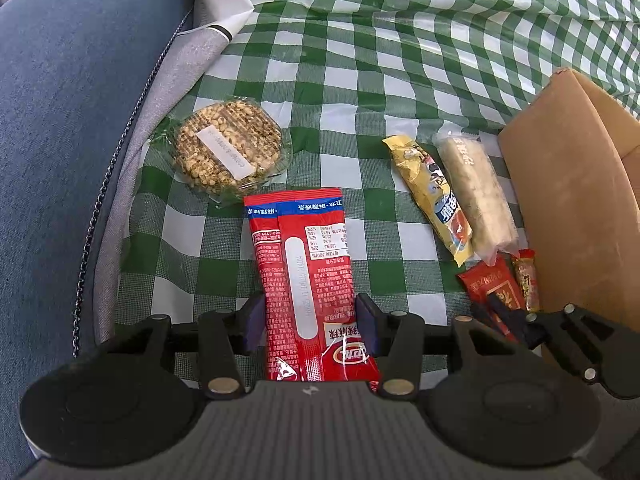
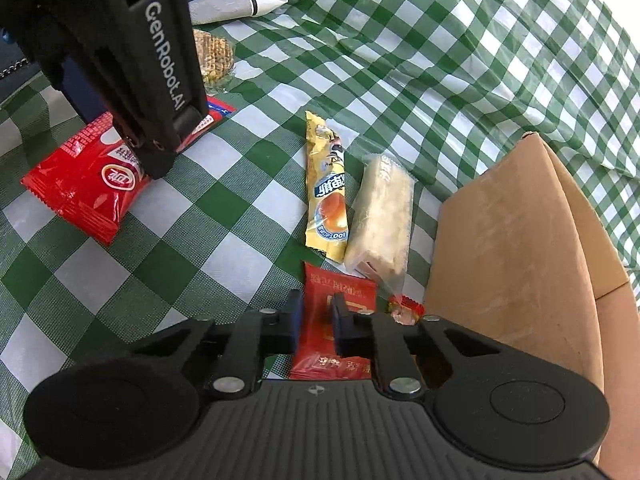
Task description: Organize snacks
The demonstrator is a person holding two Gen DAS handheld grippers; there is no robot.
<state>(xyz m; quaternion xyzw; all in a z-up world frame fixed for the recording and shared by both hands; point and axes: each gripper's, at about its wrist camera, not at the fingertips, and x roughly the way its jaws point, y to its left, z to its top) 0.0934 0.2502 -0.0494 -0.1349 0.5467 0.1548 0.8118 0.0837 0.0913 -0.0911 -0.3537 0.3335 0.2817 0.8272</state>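
Observation:
My left gripper [image 1: 312, 320] has its jaws on both sides of a long red snack packet [image 1: 304, 264] lying on the checked cloth; they touch its edges. That packet also shows in the right wrist view [image 2: 88, 184] under the left gripper. My right gripper [image 2: 316, 320] is closed on a small red sachet [image 2: 340, 300], also seen in the left wrist view [image 1: 492, 284]. A yellow packet [image 2: 326, 188], a pale bar [image 2: 382, 216] and a tiny red-gold candy [image 2: 406, 308] lie beside it. A round nut cake [image 1: 228, 148] sits far left.
An open cardboard box [image 2: 516, 248] stands at the right, close to the right gripper. A green-and-white checked cloth [image 1: 360, 80] covers the surface. A blue cushion [image 1: 60, 120] borders the left, with white paper [image 1: 220, 0] at the back.

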